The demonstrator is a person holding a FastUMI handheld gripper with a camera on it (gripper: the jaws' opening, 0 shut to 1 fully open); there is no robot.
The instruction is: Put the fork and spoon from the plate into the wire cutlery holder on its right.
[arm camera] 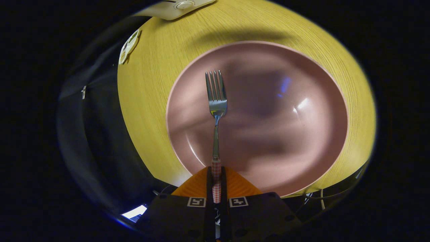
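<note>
- A small pale sticker (129, 47) lies at the table's (151, 101) edge, at about ten o'clock from the plate (285, 141).
- A white device (174, 8) rests on the table at about eleven o'clock, beyond the plate.
- The claw (216, 183) is closed on the fork (216, 101): both fingers (196, 188) press the checked handle, which runs straight out between them.
- The fork points to twelve o'clock from the claw, tines away, metal neck and head showing over the left half of the plate; whether it touches the plate I cannot tell.
- The pink plate sits on the yellow wood-grain table, just ahead of the fingers, its near rim tucked behind them.
- Cables (322, 195) hang off the table's edge at about four o'clock from the claw.
</note>
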